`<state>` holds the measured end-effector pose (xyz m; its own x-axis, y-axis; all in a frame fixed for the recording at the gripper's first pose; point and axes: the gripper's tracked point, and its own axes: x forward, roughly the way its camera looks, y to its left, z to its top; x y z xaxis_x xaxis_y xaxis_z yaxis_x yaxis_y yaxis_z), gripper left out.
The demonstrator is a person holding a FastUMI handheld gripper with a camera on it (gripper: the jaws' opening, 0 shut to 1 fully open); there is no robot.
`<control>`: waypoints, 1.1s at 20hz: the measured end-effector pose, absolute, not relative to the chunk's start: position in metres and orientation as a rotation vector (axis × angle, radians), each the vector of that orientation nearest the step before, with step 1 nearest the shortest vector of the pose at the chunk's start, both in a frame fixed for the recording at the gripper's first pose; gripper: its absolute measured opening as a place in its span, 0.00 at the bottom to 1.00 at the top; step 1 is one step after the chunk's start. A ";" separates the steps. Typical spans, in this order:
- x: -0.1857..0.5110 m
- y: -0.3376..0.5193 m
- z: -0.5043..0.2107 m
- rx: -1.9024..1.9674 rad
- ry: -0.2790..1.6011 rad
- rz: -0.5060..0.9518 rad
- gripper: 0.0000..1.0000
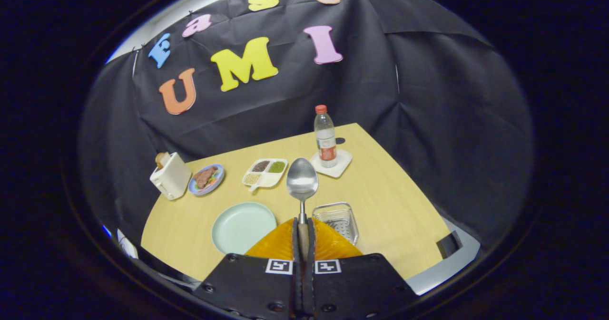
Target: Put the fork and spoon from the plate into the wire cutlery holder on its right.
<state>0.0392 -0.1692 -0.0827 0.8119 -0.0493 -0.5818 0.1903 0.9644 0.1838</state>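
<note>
Gripper (303,234) at bottom centre, fingers pressed together on the wooden handle of the spoon (302,183); handle mostly hidden between the fingers, metal neck and bowl stick straight up ahead of them, bowl facing camera. Tool held high above the table (380,191), tilted down toward it. Holding hand not seen.

Wire cutlery holder (338,218) just right of the fingers, lower left corner cut off by them; contents hard to make out. Pale green plate (240,226) just left of the fingers, right rim covered by them, bare surface showing.

Further up: divided snack tray (265,171), small food plate (206,179), toaster (170,175) at left, water bottle (325,137) on a white coaster (338,166).
</note>
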 end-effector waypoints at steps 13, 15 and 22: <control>0.042 -0.199 -0.151 0.225 0.754 -0.143 0.05; 0.046 -0.199 -0.145 0.221 0.733 -0.142 0.04; 0.049 -0.183 -0.095 0.237 0.561 -0.139 0.86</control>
